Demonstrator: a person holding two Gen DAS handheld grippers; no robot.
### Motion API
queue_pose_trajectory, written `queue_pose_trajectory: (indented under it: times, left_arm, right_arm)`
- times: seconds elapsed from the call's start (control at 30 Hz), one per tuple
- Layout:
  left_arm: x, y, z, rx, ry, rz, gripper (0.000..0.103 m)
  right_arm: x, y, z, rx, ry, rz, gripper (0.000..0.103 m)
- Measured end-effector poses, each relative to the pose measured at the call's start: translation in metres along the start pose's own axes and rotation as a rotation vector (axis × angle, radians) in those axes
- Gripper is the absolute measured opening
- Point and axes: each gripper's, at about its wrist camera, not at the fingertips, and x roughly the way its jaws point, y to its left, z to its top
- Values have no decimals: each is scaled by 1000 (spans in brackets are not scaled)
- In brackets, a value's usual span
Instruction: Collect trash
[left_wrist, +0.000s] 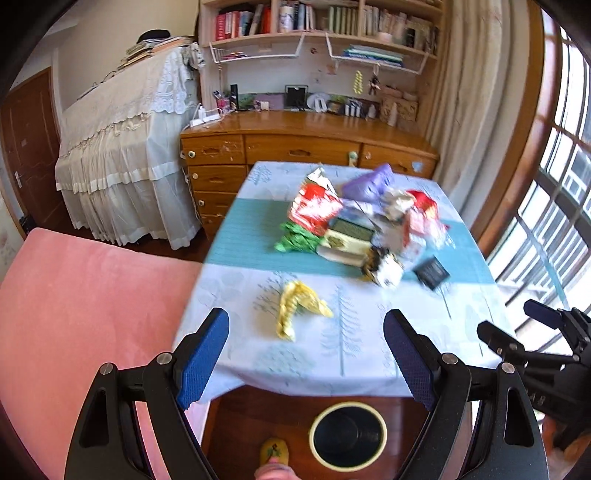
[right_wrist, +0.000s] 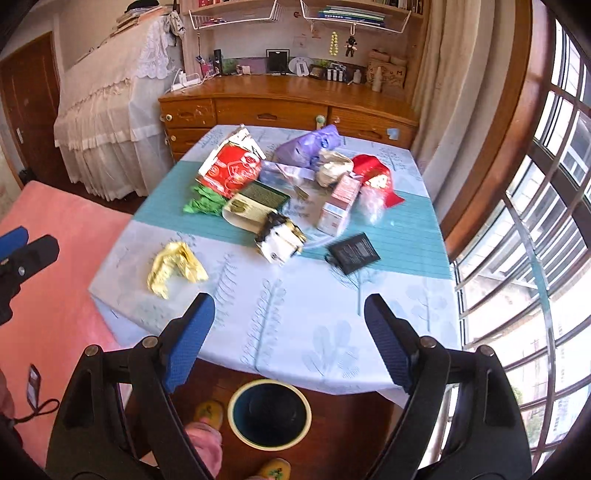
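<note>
Left gripper (left_wrist: 306, 325): jaws spread wide, nothing between the blue pads. It hangs above the near edge of the table (left_wrist: 236, 354).

Right gripper (right_wrist: 290, 310): jaws likewise parted and empty, over the near part of the tablecloth. Its fingers also show at the right edge of the left wrist view.

Yellow wrapper (left_wrist: 297, 306): crumpled, lying alone on the cloth just ahead of the left jaws, roughly midway between them; in the right wrist view it lies ahead and to the left of the left finger.

Trash heap (right_wrist: 280, 192): farther ahead of both pairs of jaws, on the teal band of the cloth. It includes a red foil bag (right_wrist: 231, 170), a green wrapper (right_wrist: 203, 201), a purple bag (right_wrist: 310, 146), a dark green box (right_wrist: 264, 195), a pink carton (right_wrist: 340, 205) and a black-and-white crumpled pack (right_wrist: 280, 238); blur makes finer identification uncertain.

Black sachet (right_wrist: 354, 253): flat on the cloth, apart from the heap, ahead of the right jaws and slightly toward the right finger.

Waste bin (right_wrist: 269, 413): round, dark inside with a pale rim, on the wooden floor below the table edge, beneath and behind the jaws in both views.

Slippered feet (right_wrist: 208, 411): beside the bin.
</note>
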Motion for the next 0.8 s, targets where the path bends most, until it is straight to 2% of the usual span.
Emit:
queue_pose_trajectory:
  times: [0.1,0.2,0.33,0.53,0.8]
  left_arm:
    - [1,-39,-23,9,59,-3,88]
    - [4,-63,-46,7,126,-14,88]
    - [11,-77,-65,14,166,13,88]
    - [22,-81,-78,9,212,25,88]
    - [30,-77,-90,17,252,38,88]
  right_arm:
    - [-11,-20,-37,5,54,-30,82]
    - [-18,-40,-66,55,89,-20,82]
    - [-25,-59,-93,121,126,-7,82]
    - [-14,-58,-103,114,182,7,82]
    - [-10,-53,-105,111,202,18,82]
